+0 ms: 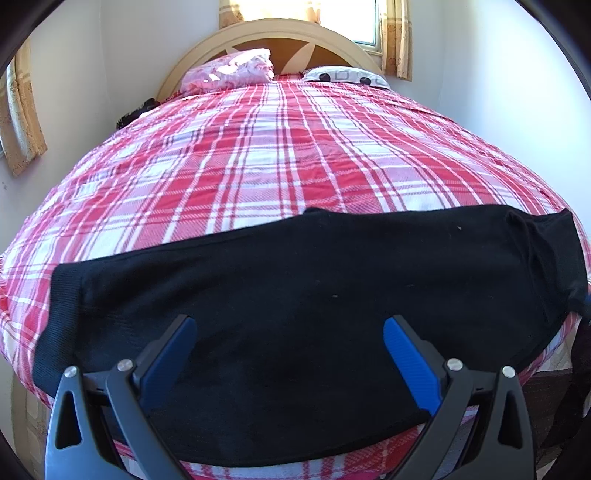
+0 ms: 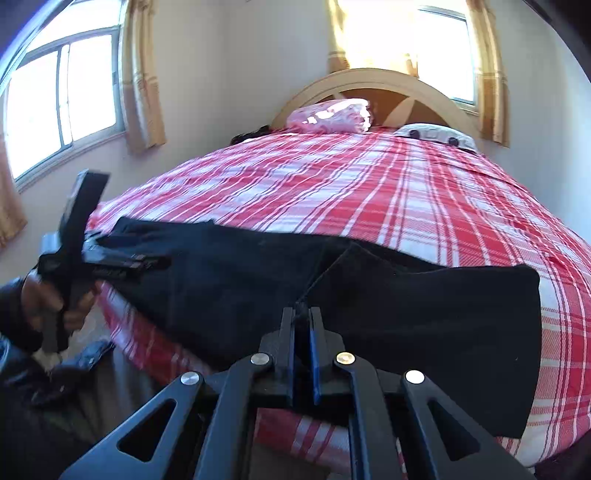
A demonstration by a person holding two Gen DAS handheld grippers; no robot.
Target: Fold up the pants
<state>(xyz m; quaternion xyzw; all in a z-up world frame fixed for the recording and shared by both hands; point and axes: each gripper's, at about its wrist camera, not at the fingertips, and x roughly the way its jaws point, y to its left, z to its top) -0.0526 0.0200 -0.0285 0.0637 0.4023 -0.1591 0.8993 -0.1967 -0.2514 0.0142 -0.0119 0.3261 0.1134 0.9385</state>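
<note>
Black pants point(image 1: 295, 295) lie lengthwise across the near edge of the bed, ribbed cuff at the left and waistband at the right. My left gripper point(image 1: 290, 328) is open, its blue-padded fingers point(image 1: 406, 350) spread just above the middle of the pants, holding nothing. In the right wrist view the pants point(image 2: 240, 280) stretch from left to right. My right gripper point(image 2: 303, 314) is shut on a pinched fold of the black cloth near the front edge. The left gripper also shows in the right wrist view point(image 2: 147, 264), held in a gloved hand over the pants' left end.
The bed point(image 1: 277, 155) has a red and white plaid cover. A pink pillow point(image 1: 229, 70) and a white patterned pillow point(image 1: 347, 75) lie by the curved headboard point(image 1: 266, 33). Walls stand close on both sides. Curtained windows point(image 2: 62, 92) are to the left and behind the bed.
</note>
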